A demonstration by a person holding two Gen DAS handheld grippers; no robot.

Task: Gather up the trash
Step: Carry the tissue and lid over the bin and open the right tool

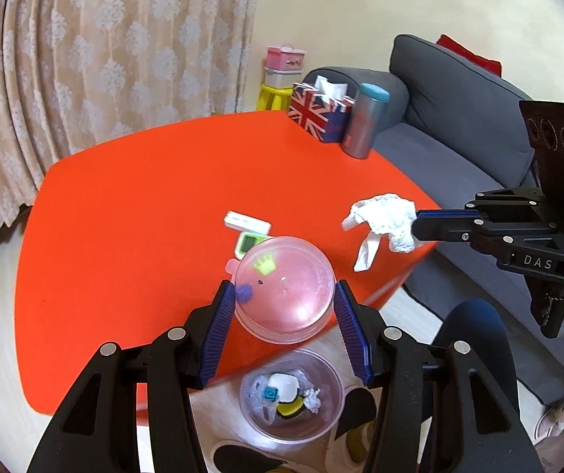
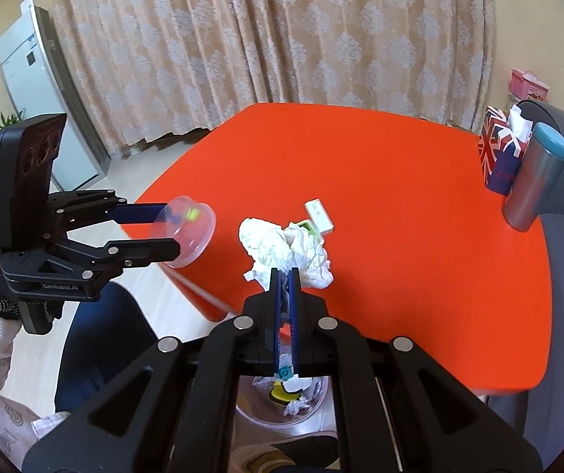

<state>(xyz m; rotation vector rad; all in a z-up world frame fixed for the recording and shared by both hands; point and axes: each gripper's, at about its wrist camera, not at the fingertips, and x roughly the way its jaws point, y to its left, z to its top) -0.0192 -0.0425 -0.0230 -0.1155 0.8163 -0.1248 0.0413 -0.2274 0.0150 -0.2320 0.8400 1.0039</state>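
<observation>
Above the near edge of the orange table (image 1: 132, 205), the left gripper (image 1: 283, 299) holds a clear pink-tinted lid (image 1: 285, 287) between its blue pads, jaws partly spread to its width and pressed on both sides. A purple bit and a small yellow-green piece show at or through the plastic; whether they sit on it or under it cannot be told. The right gripper (image 2: 285, 280) has its jaws closed tight on a crumpled white tissue (image 2: 282, 250), which hangs in the air over the table's edge, apart from the surface.

On the floor beneath both grippers stands a clear bin (image 1: 333, 414) lined with a bag, already holding scraps: white wads, a yellow and black piece, a small teal square. Dark shoes lie just beside it.

On the tabletop, a flat white box (image 1: 247, 222) and a small green-framed object (image 1: 248, 243) lie close together, near the lid. Far off at the table's corner stand a Union Jack tissue box (image 1: 315, 114) and a grey tumbler (image 1: 362, 126) with a teal cap, touching or nearly so. A grey sofa (image 1: 459, 126) runs along the table's right side, and patterned curtains (image 2: 262, 47) hang behind.
</observation>
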